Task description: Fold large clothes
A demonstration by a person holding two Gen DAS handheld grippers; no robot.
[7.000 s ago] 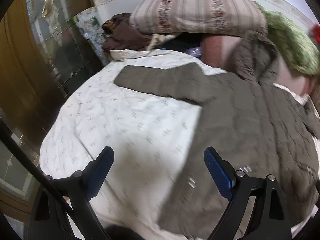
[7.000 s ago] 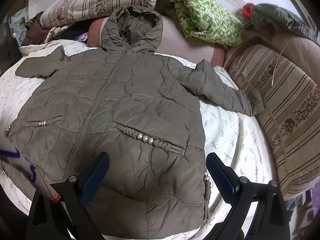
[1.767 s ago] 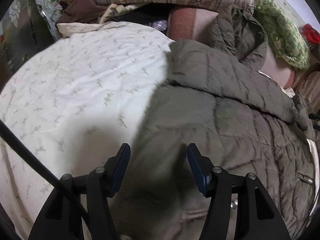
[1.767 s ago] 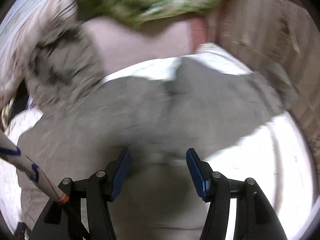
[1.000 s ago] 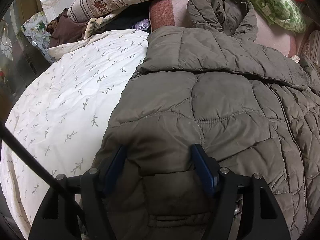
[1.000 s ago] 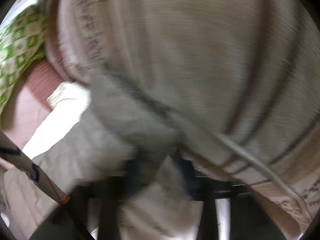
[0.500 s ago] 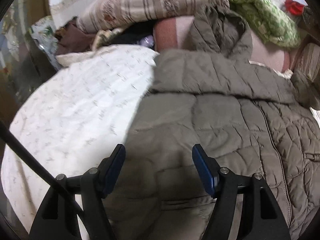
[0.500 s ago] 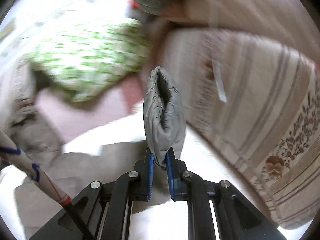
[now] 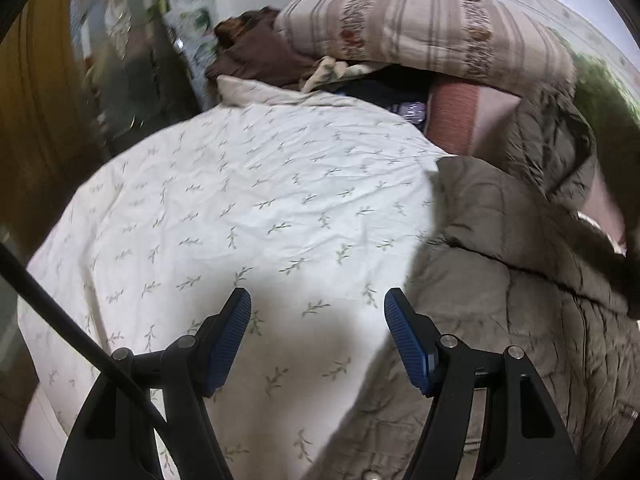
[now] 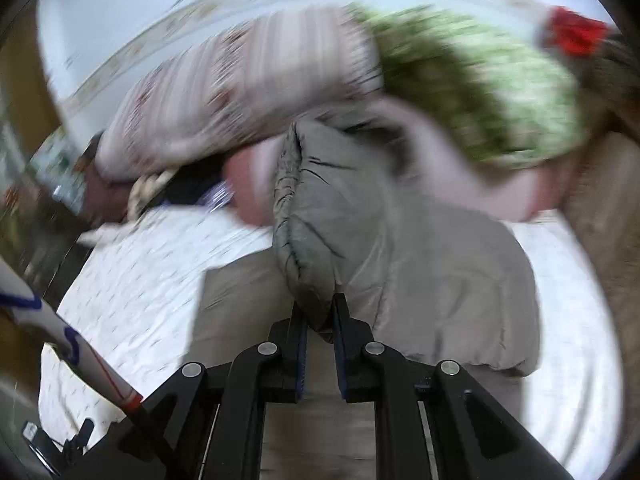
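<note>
The right gripper (image 10: pixel 320 312) is clamped on the sleeve cuff (image 10: pixel 304 216) of the quilted jacket (image 10: pixel 440 288), the cuff standing up between its 2 blue pads. The left gripper (image 9: pixel 318 316) hangs with its jaws spread wide, holding nothing, above the white leaf-print bedsheet (image 9: pixel 248 208). Right of it the jacket lies spread on the bed. At the far end sits a striped pillow (image 9: pixel 420 28).

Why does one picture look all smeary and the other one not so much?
Right wrist view: pillows and green blanket streak with motion blur; the sleeve in the right gripper stays sharp. Left wrist view: mostly sharp; the left gripper shadows the sheet.
</note>
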